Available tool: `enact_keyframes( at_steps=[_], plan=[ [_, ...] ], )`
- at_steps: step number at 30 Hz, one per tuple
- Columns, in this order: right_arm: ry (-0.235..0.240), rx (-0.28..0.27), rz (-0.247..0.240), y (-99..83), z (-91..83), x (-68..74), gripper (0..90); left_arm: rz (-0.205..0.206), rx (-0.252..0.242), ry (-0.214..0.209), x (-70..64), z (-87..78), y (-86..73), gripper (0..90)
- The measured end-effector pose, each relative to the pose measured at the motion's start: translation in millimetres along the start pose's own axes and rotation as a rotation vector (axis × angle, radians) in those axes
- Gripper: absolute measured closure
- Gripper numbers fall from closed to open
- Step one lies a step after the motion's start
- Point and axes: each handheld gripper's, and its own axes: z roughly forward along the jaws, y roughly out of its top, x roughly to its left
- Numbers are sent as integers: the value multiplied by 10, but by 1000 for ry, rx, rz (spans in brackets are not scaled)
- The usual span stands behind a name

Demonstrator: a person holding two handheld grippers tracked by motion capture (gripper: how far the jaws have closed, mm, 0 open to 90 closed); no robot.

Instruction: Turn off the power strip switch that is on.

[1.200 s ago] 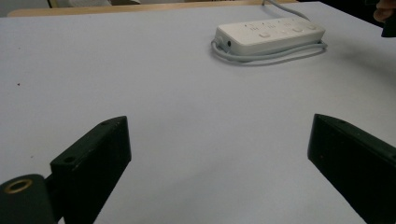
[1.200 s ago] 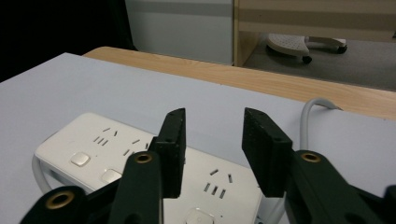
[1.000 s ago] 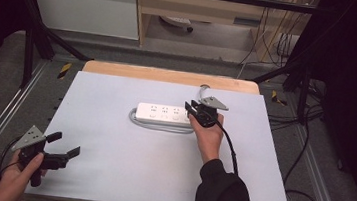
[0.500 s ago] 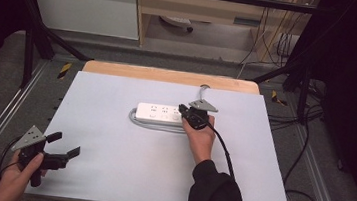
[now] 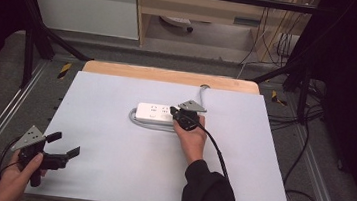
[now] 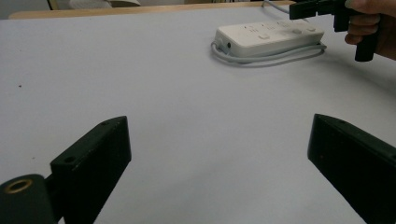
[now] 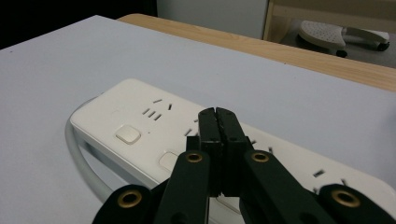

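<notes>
A white power strip (image 5: 155, 114) with several sockets and square switches lies mid-table, its grey cable (image 5: 139, 124) looped beside it. My right gripper (image 5: 174, 112) is shut with nothing between its jaws, its tips over the strip's right part. In the right gripper view the closed jaw tips (image 7: 218, 116) hang just above the strip (image 7: 140, 122), near a square switch (image 7: 128, 134). My left gripper (image 5: 67, 145) is open at the table's front left corner, far from the strip. In the left gripper view its jaws stand wide apart, with the strip (image 6: 268, 36) far ahead.
The white table top (image 5: 109, 168) has a wooden strip (image 5: 169, 75) along its far edge. The strip's cable (image 5: 202, 90) runs off the back edge. Metal rails flank the table and loose cables (image 5: 296, 158) lie on the floor at the right.
My right gripper has moved left from beside the strip's right end to over the strip and lowered toward it. The left gripper has stayed put.
</notes>
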Motion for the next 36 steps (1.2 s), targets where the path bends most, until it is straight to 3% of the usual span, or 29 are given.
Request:
enact_keyframes(
  at_steps=[11, 36],
  plan=[
    [11, 37, -6, -10, 86, 103, 900, 2, 1, 0, 0, -2, 0, 61],
    [16, 80, -5, -43, 160, 160, 900, 4, 1, -2, 4, 0, -2, 61]
  ],
)
